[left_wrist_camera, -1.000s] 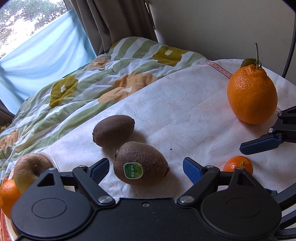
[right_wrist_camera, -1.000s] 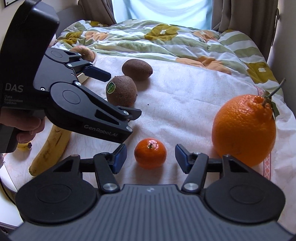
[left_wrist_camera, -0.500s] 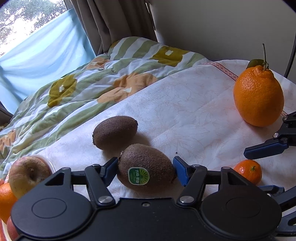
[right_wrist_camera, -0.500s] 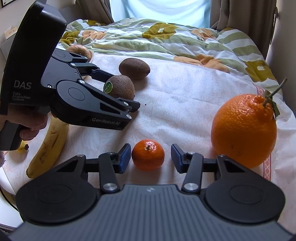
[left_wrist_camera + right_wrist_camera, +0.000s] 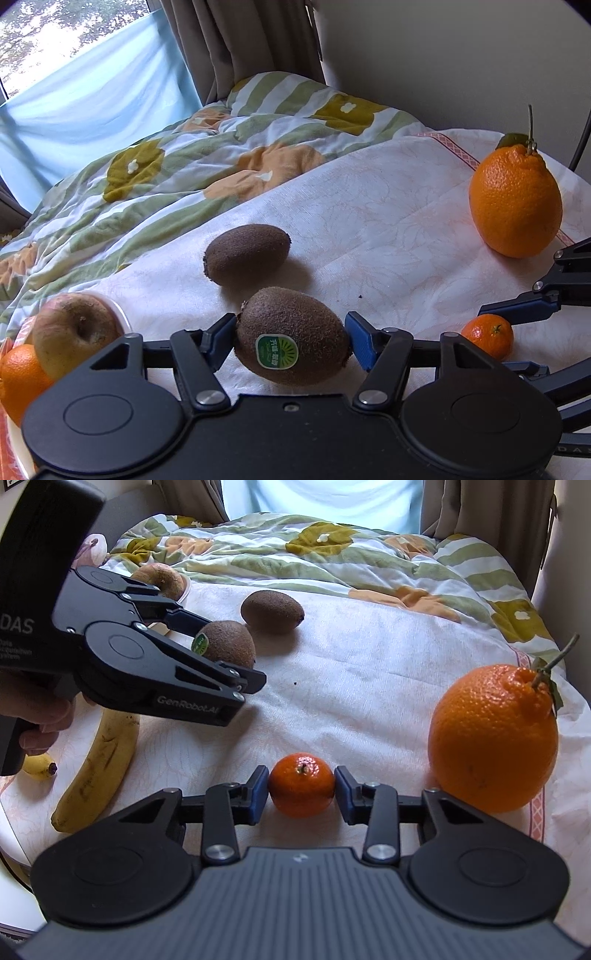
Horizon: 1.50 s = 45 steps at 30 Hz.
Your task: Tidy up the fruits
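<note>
Left gripper [image 5: 291, 338] now clamped on stickered kiwi [image 5: 291, 336]; right gripper [image 5: 301, 788] narrowed onto mandarin [image 5: 301, 784], contact seemingly made. Both ready for lifting.

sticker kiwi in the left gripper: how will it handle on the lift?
The stickered kiwi is egg-shaped and held end to end by the left gripper, so it may pivot or slip. Its fuzzy skin probably helps grip. It likely bruises under a hard squeeze, and would roll on the tablecloth if dropped.

plate [image 5: 123, 317] mostly hidden, small banana [image 5: 37, 766] half hidden
</note>
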Available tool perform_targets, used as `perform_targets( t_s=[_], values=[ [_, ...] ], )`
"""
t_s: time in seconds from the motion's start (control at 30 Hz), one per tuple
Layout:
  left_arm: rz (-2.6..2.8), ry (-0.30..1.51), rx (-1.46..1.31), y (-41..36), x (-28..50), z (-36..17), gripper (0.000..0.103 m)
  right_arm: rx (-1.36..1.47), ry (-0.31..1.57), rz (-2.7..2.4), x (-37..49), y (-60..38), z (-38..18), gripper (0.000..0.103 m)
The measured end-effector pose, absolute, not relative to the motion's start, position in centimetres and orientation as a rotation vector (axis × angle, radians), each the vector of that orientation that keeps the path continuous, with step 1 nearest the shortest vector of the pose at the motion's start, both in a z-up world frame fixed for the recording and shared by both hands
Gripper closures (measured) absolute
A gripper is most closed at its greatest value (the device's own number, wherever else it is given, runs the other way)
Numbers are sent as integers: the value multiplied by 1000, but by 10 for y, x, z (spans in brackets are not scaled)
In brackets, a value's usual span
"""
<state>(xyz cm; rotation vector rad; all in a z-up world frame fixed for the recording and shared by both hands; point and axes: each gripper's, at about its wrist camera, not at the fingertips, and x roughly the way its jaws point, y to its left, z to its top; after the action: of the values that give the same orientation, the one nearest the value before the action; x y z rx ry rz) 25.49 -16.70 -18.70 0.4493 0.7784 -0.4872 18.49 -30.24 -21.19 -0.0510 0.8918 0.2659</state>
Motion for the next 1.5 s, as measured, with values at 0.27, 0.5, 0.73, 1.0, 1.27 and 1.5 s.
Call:
perform_targets(
  t_s=[0.27, 0.5, 0.73, 1.0, 1.27, 1.5],
  values=[
    [-437, 743, 386, -150, 245, -157, 35, -45, 877, 281, 190, -299, -203, 50],
    [-333, 699, 342, -112, 236, -121, 35, -63, 819, 337, 206, -278, -174, 50],
    [-205, 666, 328, -57, 237, -93, 35, -62, 759, 417, 232, -237, -140, 50],
    [-127, 675, 324, 2, 244, -91, 35, -71, 708, 485, 273, -173, -110, 50],
    [-129, 734, 315, 44, 256, -118, 35, -69, 722, 501, 312, -120, -105, 50],
    [-180, 770, 328, 58, 271, -146, 35, -66, 760, 490, 350, -83, -118, 50]
  ],
)
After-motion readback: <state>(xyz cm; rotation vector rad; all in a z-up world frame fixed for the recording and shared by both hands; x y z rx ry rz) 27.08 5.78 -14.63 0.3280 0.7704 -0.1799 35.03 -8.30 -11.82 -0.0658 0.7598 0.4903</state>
